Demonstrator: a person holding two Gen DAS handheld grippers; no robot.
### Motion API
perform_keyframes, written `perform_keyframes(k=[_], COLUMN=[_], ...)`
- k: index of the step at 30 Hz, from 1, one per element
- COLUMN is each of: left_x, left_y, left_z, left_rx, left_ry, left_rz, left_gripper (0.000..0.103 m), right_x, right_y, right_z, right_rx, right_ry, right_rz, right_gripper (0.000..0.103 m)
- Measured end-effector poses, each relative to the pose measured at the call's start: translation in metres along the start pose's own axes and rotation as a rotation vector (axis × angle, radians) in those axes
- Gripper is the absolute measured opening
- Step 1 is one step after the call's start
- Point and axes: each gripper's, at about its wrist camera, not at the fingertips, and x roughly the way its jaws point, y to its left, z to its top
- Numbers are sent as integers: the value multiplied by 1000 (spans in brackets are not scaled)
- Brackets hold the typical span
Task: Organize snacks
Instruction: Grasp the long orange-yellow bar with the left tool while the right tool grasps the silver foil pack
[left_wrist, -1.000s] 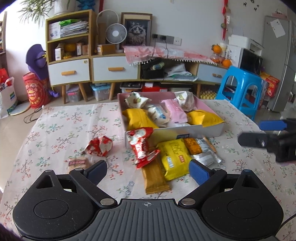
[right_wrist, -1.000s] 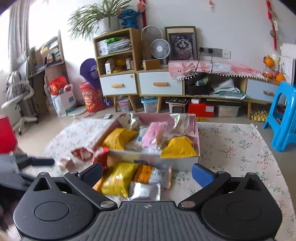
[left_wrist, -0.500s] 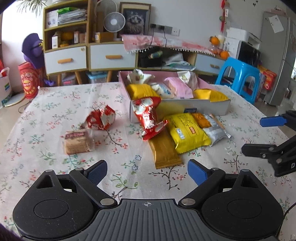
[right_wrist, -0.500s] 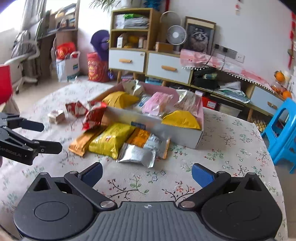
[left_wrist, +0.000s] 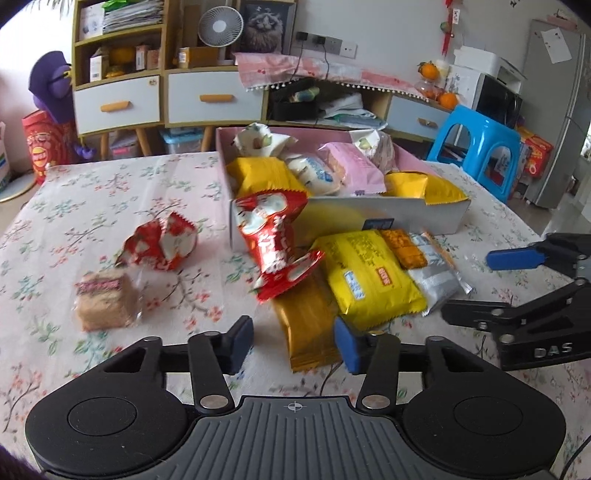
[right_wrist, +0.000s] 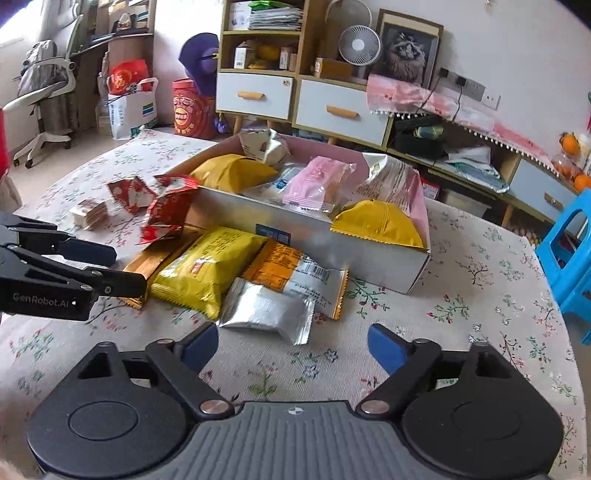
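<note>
Narrowing my left gripper (left_wrist: 293, 343) over the gold bar (left_wrist: 306, 325), nothing pinched yet, right gripper (right_wrist: 293, 345) apart before the silver pack (right_wrist: 269, 312) for boxing.

Table (left_wrist: 92, 192) covered with a floral cloth. Lying directly on it: 1 open box (left_wrist: 413, 218) holding snacks; 2 red packets, 1 (left_wrist: 159, 243) apart at left, 1 (left_wrist: 273, 240) leaning on the box front; 1 clear-wrapped brown cake (left_wrist: 103, 304) at left; 1 gold bar (left_wrist: 306, 325), 1 yellow bag (left_wrist: 369, 277), 1 orange packet (left_wrist: 402, 247) and 1 silver packet (right_wrist: 269, 314) clustered, overlapping, before the box.
</note>
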Motion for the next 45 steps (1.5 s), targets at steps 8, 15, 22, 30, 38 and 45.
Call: perform_keyframes(k=[8,15,22,30,38,45], left_x=[8,5,-5,-22,-27,-10], left_y=[-6,-8,-3,1,-7,-19], left_z=[5,4,2,-3,-9,-5], left_rx=[21,52,75,141,184,163], left_ry=[12,31,65,137,127,109], left_rz=[-4,-21,-53,-88,-97,-28], left_gripper=[44,26,24,24,40,50], right_x=[20,18,9,1,-12,0], right_y=[-5,3,-6,-17,-6,2], right_z=[5,9,7,-6,-7,6], right_rx=[47,47,67,82,33,5], right_ry=[27,11,5,51,54,26], right_rz=[42,85,104,138,171,140], right_gripper=[60,31,16,0,41,44])
